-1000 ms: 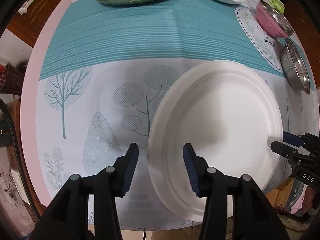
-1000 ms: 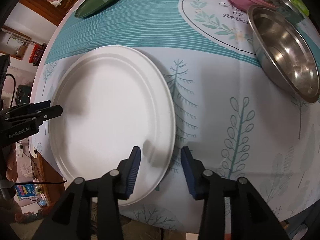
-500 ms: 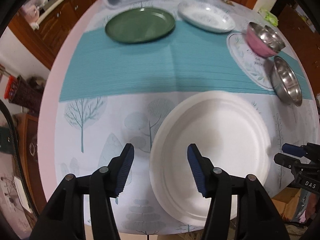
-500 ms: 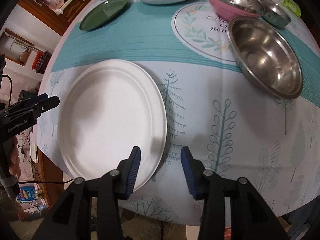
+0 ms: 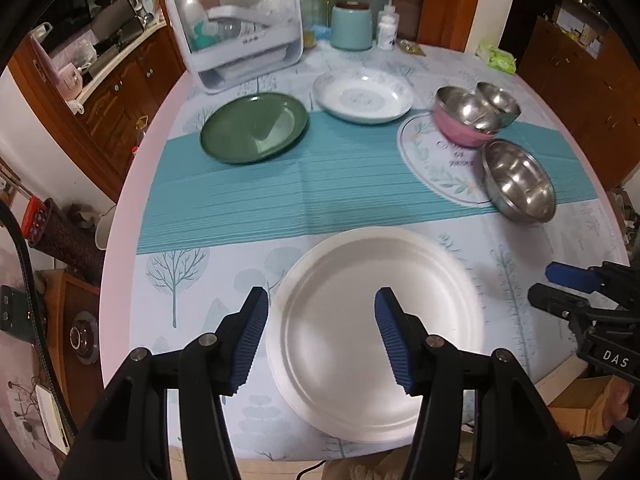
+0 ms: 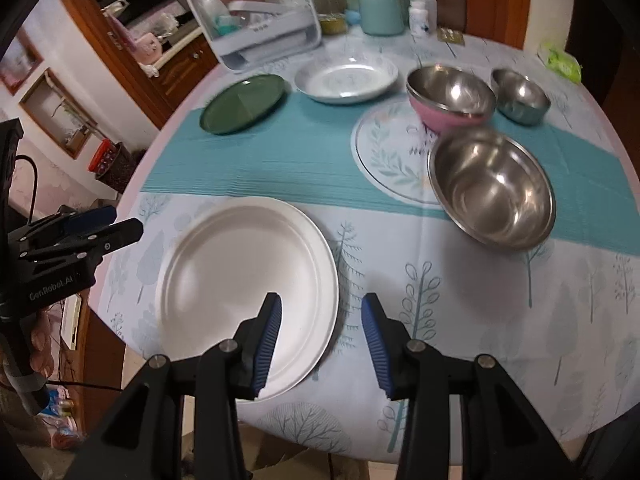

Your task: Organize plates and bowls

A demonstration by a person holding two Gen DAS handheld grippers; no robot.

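Observation:
A white paper plate lies flat near the table's front edge. My left gripper hovers open above it with nothing between its fingers. My right gripper hangs open over the plate's right rim, empty too. Further back are a green plate and a white patterned plate. At the right stand a pink bowl, a small steel bowl and a large steel bowl.
A round table carries a teal and white tree-print cloth. At its back stand a clear-lidded dish rack, a teal canister and a white bottle. Wooden cabinets line the left side.
Both grippers rose and tilted up, so more of the table and its back edge shows. The left gripper's fingers spread wider early on. The white plate stays flat on the cloth.

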